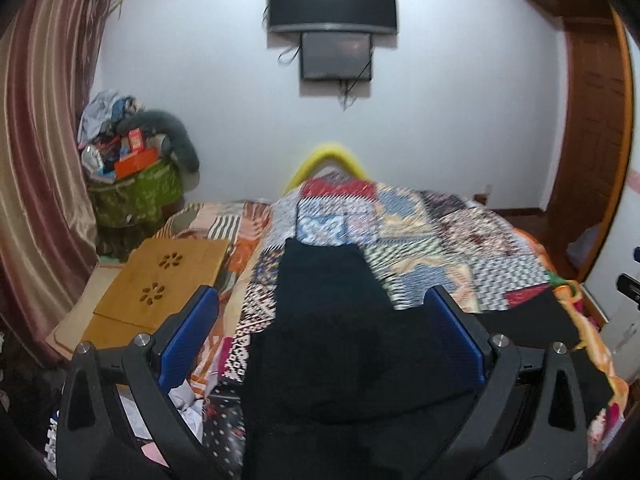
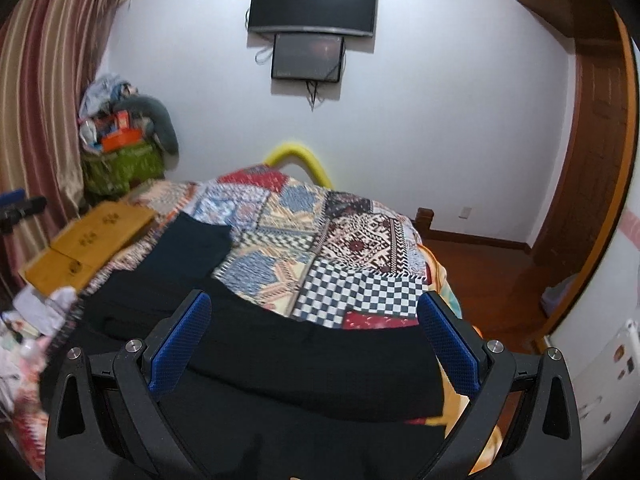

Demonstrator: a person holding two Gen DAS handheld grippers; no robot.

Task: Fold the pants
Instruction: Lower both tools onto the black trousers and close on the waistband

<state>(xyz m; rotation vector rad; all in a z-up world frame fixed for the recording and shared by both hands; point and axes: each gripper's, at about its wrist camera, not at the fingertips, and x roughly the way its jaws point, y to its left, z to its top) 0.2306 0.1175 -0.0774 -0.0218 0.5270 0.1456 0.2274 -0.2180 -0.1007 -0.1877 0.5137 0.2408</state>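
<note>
Black pants (image 1: 332,332) lie spread on a patchwork quilt (image 1: 440,232) covering the bed. One leg runs away toward the far wall, the other part stretches to the right. My left gripper (image 1: 322,300) hovers open above the near part of the pants, blue pads wide apart, nothing held. In the right wrist view the same pants (image 2: 280,356) cross the near bed edge, with the far leg at the left. My right gripper (image 2: 314,306) is also open over the cloth, its fingers (image 2: 184,336) not pinching anything.
A wooden lap desk (image 1: 160,284) rests on the bed's left side. A green bag (image 1: 136,192) heaped with clutter stands in the left corner by the striped curtain (image 1: 36,160). Two screens (image 1: 332,0) hang on the far wall. A wooden door frame (image 1: 588,120) stands at right.
</note>
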